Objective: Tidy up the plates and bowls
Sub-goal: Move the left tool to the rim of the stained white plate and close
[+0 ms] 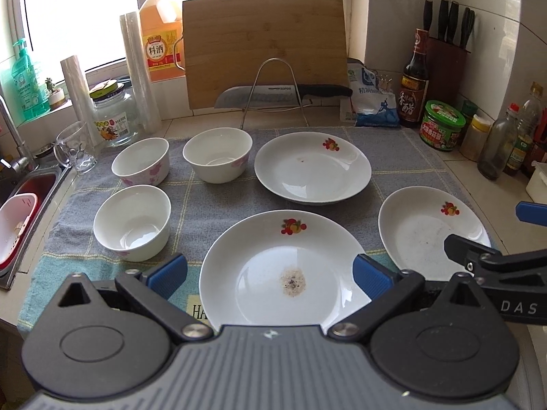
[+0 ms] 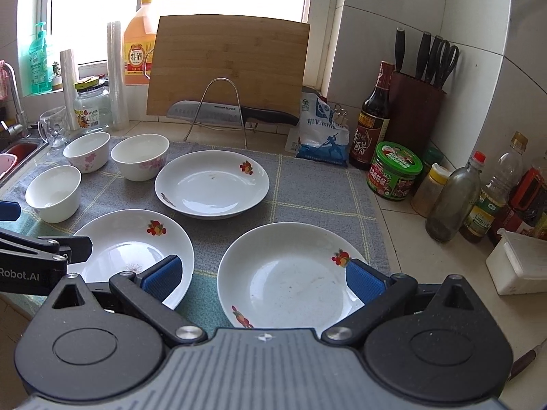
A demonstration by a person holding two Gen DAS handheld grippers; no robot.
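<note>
Three white plates with fruit prints lie on a grey cloth: a near plate (image 1: pixel 273 266) with a brown stain, a far plate (image 1: pixel 312 167) and a right plate (image 1: pixel 430 229). Three white bowls stand at the left: near (image 1: pixel 132 222), far left (image 1: pixel 141 161) and far middle (image 1: pixel 217 154). My left gripper (image 1: pixel 270 273) is open and empty above the near plate. My right gripper (image 2: pixel 263 280) is open and empty above the right plate (image 2: pixel 290 273). The right wrist view also shows the near plate (image 2: pixel 133 249), the far plate (image 2: pixel 212 184) and the bowls (image 2: pixel 53 193).
A cutting board (image 1: pixel 265 48) and a knife (image 1: pixel 273 94) on a wire rack stand at the back. Bottles and jars (image 2: pixel 393 171) line the right wall, with a white box (image 2: pixel 519 263). A sink (image 1: pixel 24 212), a glass mug (image 1: pixel 73 148) and a jar (image 1: pixel 111 116) are at the left.
</note>
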